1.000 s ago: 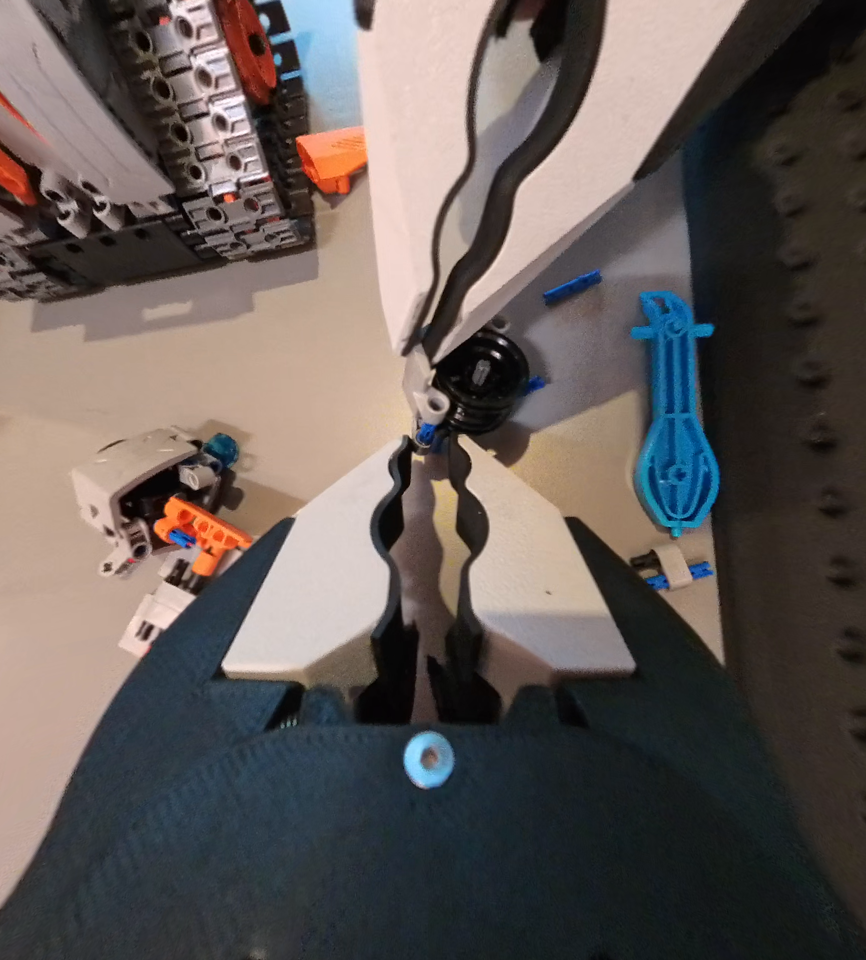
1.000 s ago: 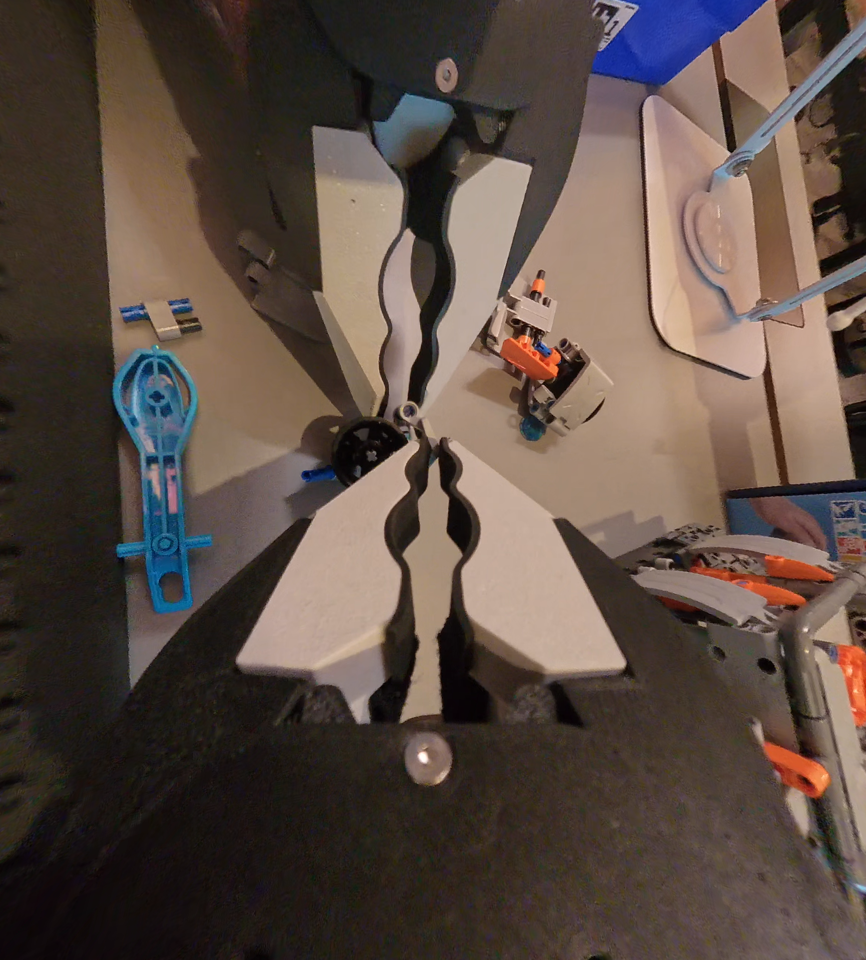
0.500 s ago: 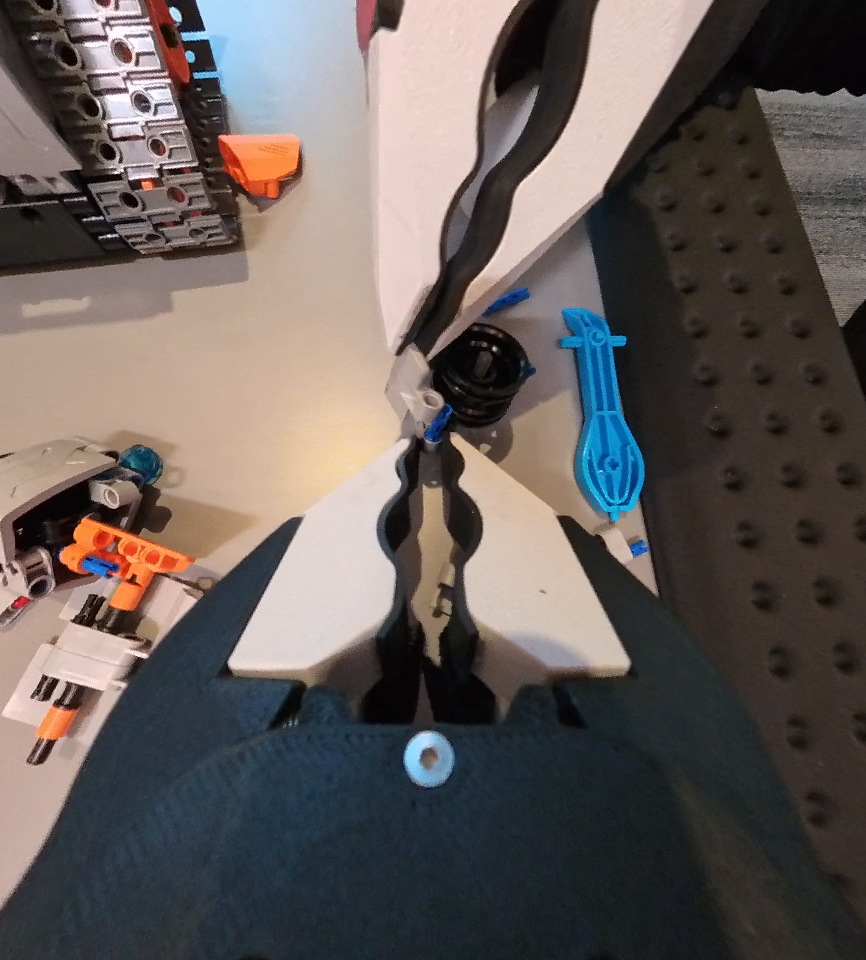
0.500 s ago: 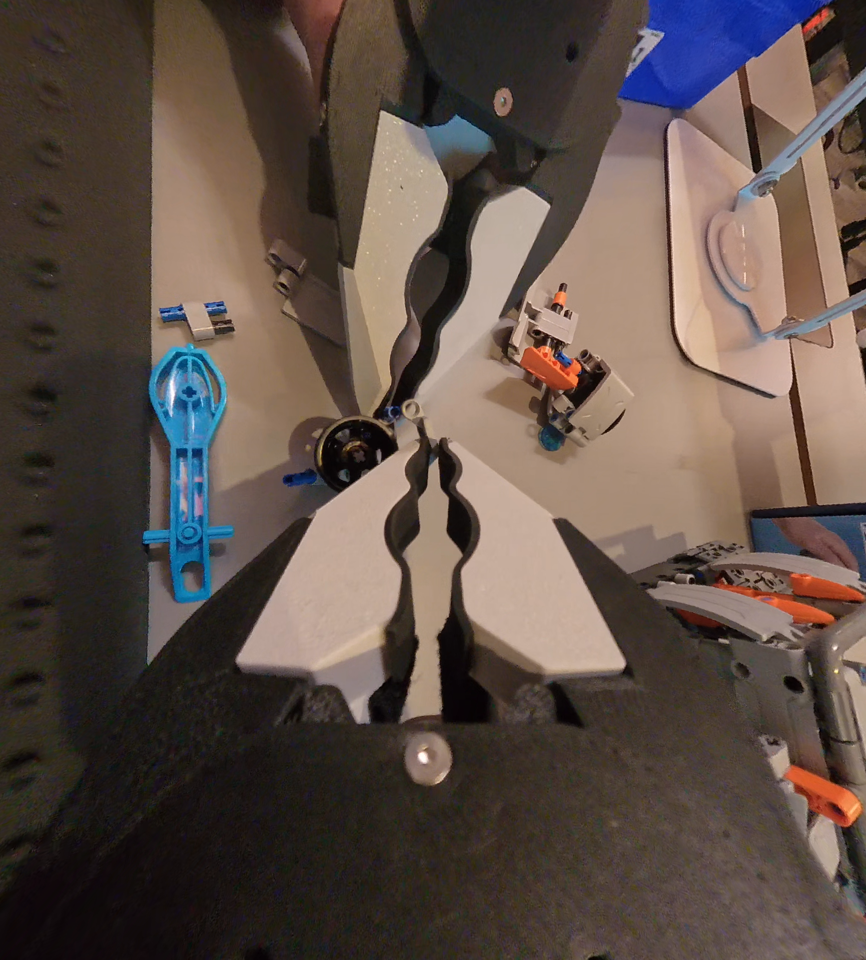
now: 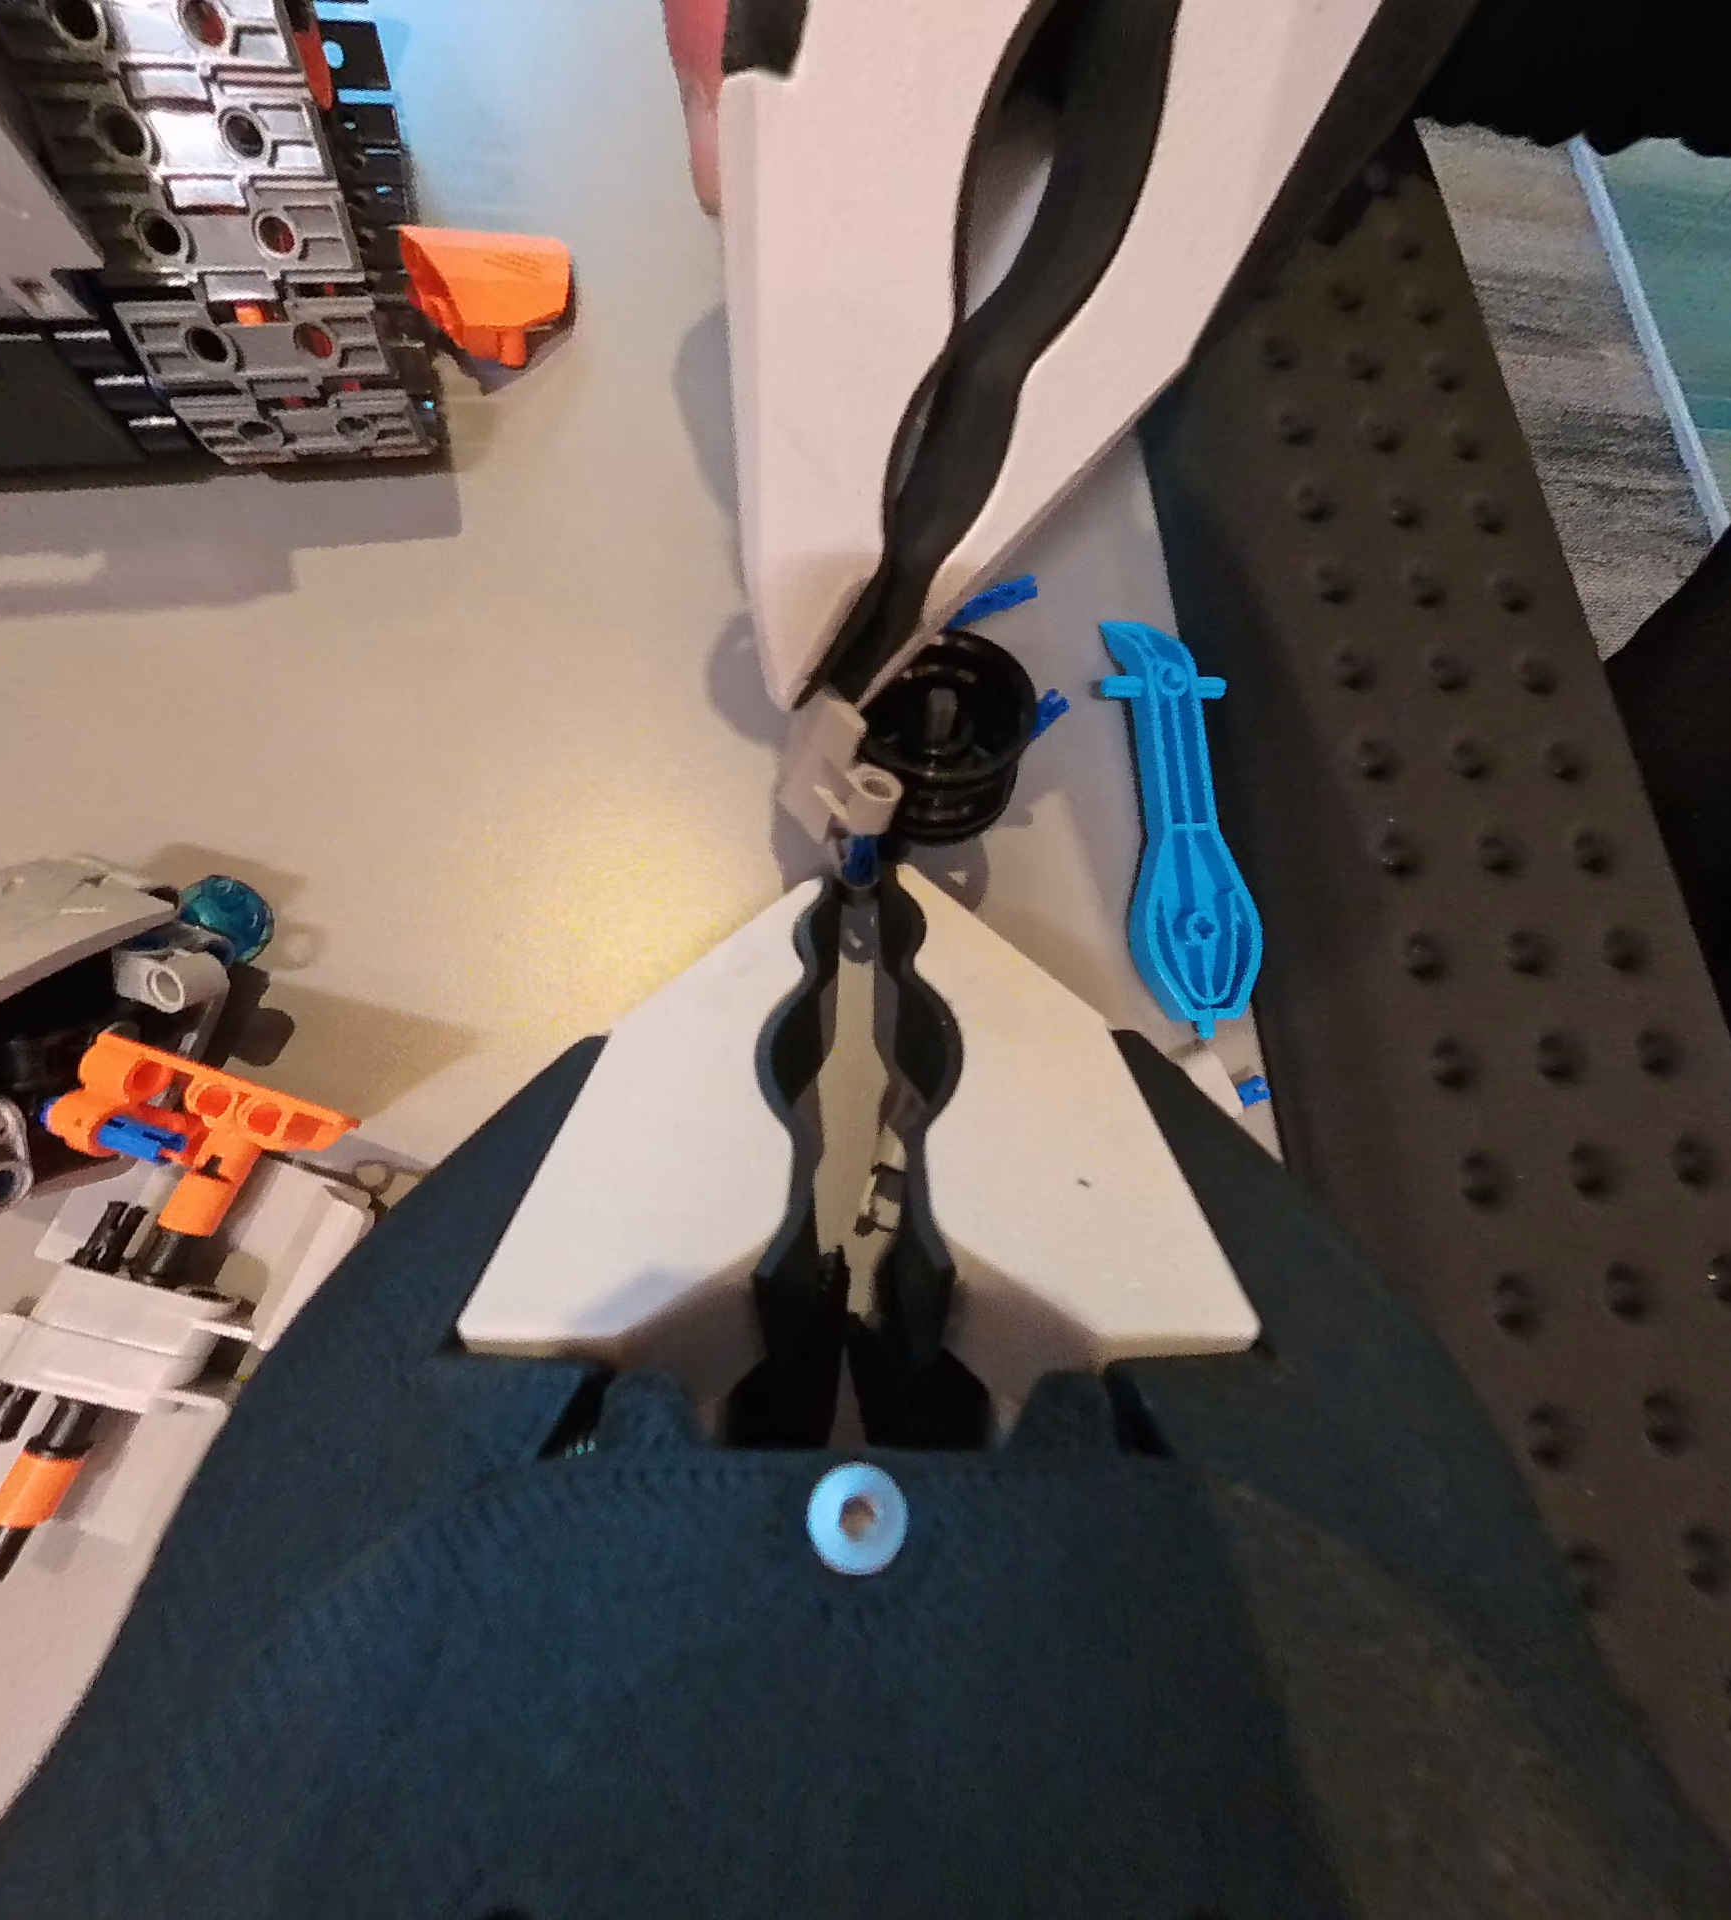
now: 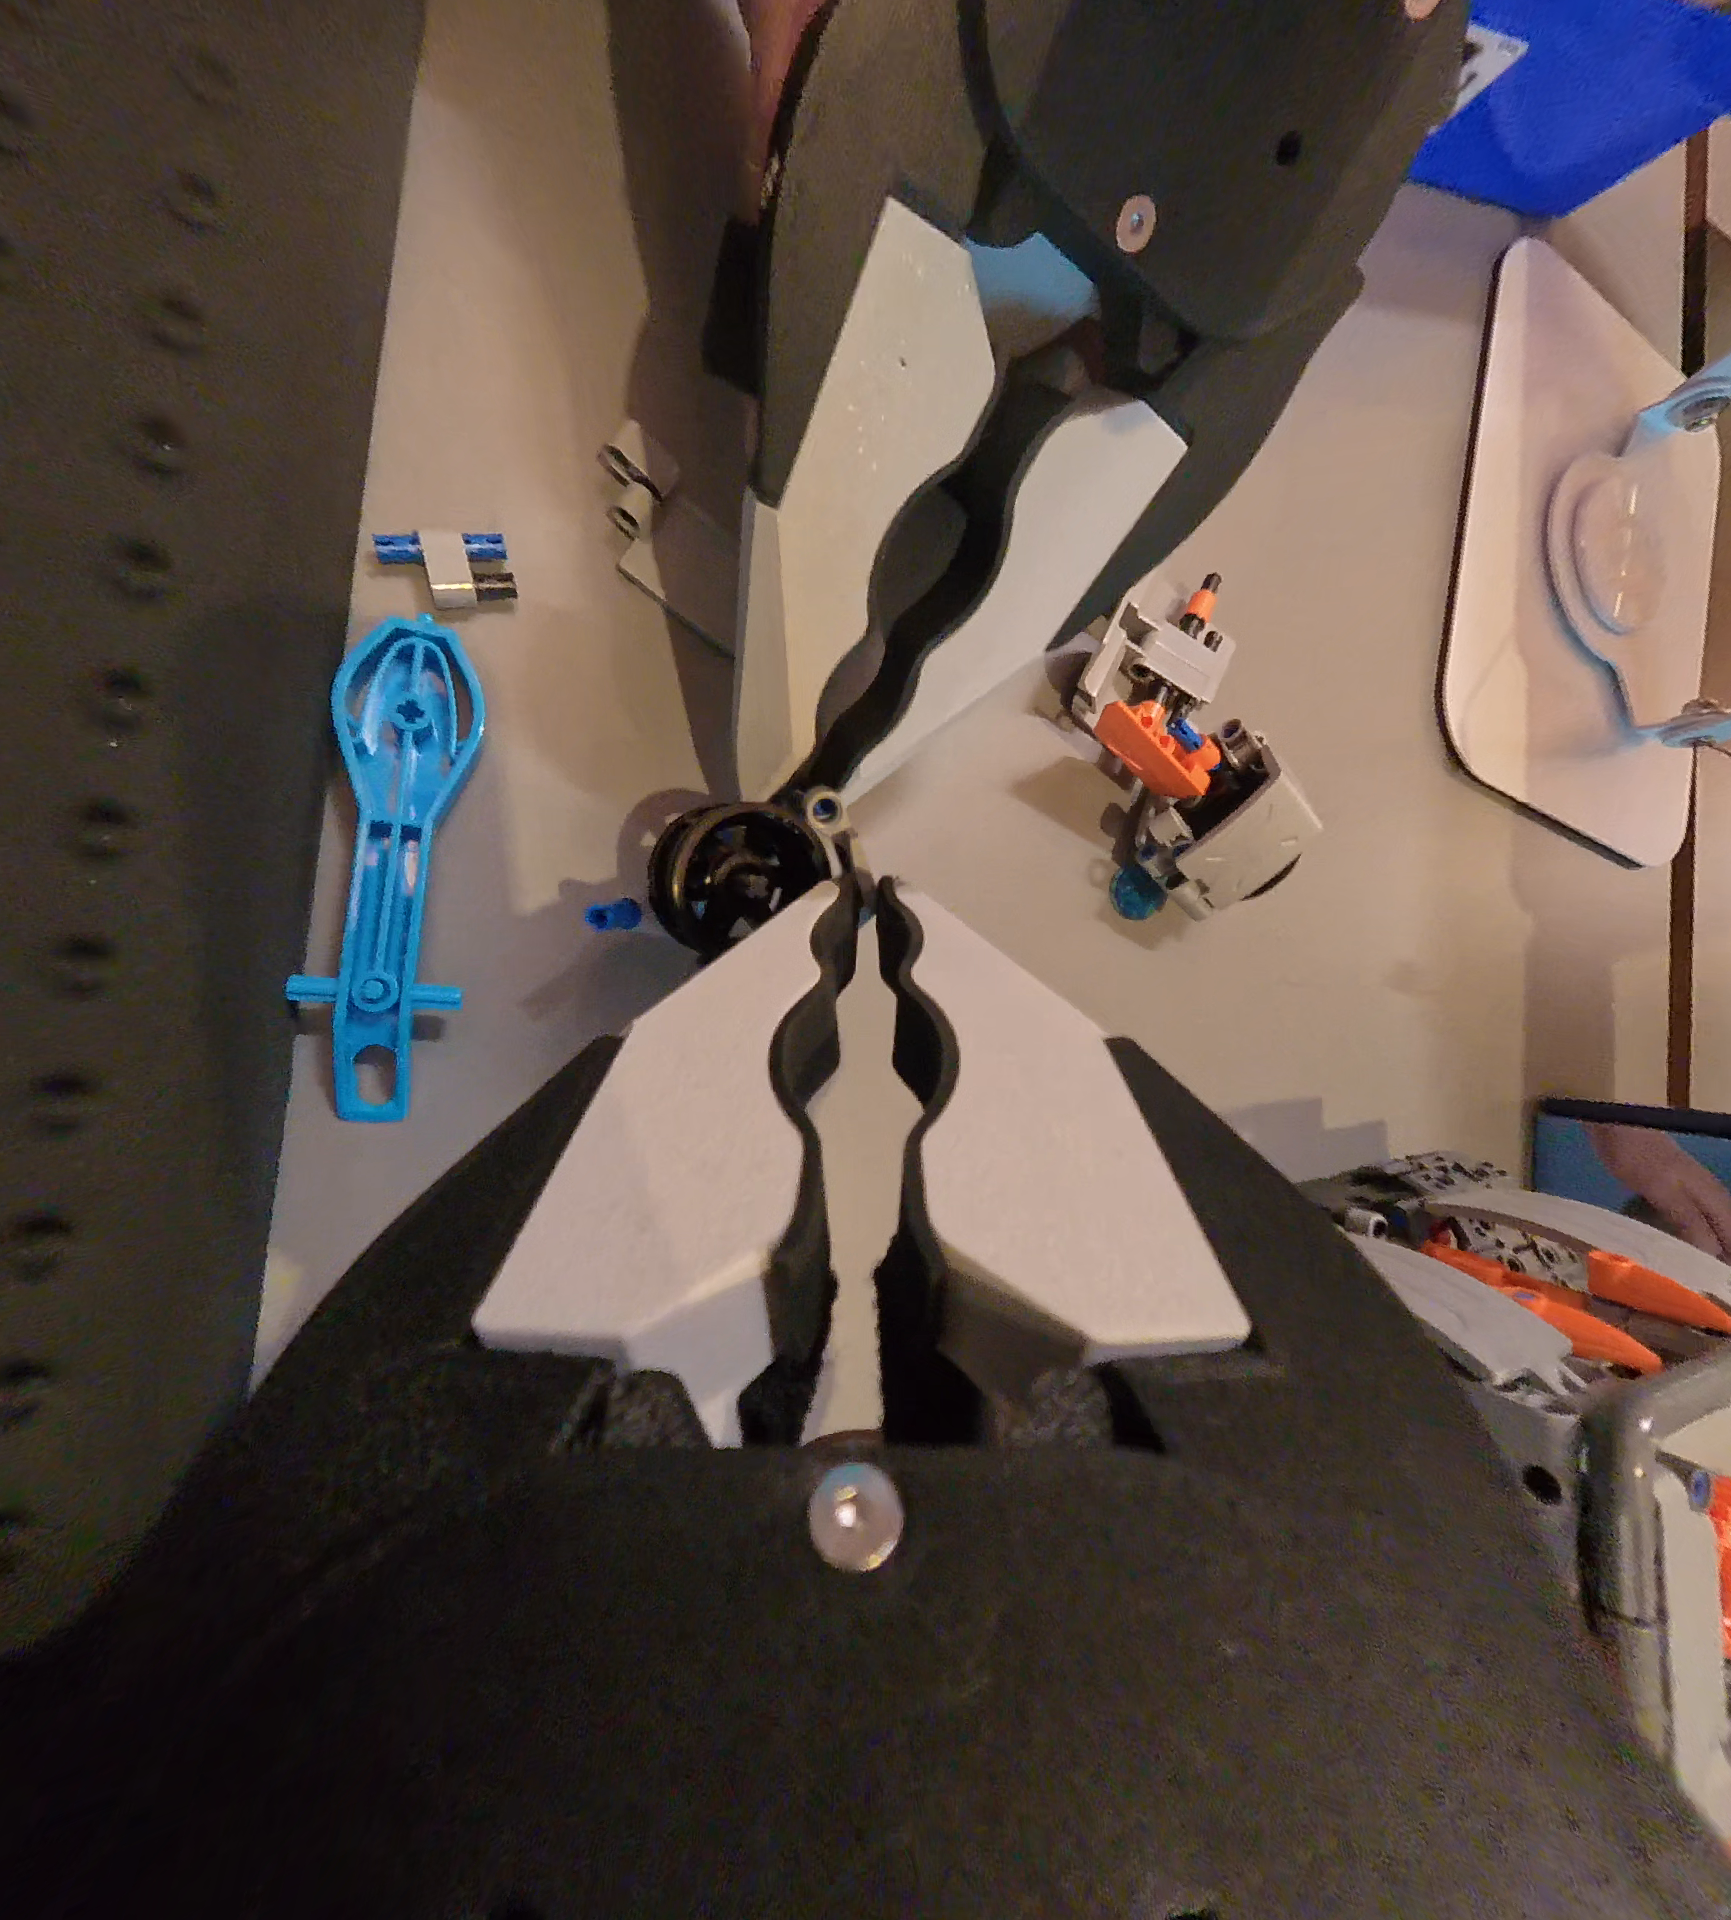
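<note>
Your table (image 5: 549,727) is beige, with a dark studded mat (image 5: 1463,935) along one edge. A large grey, black and orange brick model (image 5: 175,260) sits at the far side in the left wrist view; a smaller grey and orange sub-assembly (image 5: 113,1091) lies near your left gripper (image 5: 856,894). A blue lever-shaped tool (image 5: 1188,862) lies by the mat, clear of the work.

Your two grippers meet tip to tip above a black wheel (image 5: 954,743). Your right gripper (image 6: 861,894) is pinched nearly closed on a small grey connector (image 5: 840,764). Your left gripper is narrowed onto a tiny blue pin (image 5: 859,857) set against that connector, likely so each part is steadied against the other. Loose blue pins (image 5: 996,597) lie beside the wheel.
</note>
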`<state>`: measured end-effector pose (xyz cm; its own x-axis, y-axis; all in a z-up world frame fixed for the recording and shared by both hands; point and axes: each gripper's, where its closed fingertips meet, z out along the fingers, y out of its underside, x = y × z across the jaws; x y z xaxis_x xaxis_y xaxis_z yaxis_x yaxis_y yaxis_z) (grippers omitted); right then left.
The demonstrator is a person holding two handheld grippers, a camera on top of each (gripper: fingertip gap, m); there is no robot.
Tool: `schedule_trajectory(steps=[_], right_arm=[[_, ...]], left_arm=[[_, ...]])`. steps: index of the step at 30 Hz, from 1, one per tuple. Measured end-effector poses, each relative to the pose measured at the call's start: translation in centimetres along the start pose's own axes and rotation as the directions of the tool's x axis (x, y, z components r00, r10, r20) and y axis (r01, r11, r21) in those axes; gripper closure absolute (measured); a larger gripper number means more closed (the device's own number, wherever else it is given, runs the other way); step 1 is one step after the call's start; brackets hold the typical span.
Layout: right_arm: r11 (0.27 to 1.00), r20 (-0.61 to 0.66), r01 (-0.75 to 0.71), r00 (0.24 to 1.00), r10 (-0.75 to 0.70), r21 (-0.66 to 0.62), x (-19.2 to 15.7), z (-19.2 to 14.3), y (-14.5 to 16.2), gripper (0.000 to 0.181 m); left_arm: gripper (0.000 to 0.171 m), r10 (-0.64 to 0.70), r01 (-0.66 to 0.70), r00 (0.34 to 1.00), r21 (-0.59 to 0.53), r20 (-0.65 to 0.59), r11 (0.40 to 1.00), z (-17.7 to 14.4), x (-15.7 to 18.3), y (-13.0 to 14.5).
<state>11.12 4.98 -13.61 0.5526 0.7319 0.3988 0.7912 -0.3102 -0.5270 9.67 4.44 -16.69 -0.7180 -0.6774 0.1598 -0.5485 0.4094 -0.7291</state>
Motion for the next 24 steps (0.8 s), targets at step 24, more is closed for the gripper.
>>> schedule_trajectory(steps=[24], right_arm=[[0.961,0.119,0.159,0.984,-0.135,-0.227,0.19,0.47,0.26,0.181]], left_arm=[[0.167,0.147,-0.129,0.973,-0.113,0.175,0.985,0.15,-0.47,-0.07]])
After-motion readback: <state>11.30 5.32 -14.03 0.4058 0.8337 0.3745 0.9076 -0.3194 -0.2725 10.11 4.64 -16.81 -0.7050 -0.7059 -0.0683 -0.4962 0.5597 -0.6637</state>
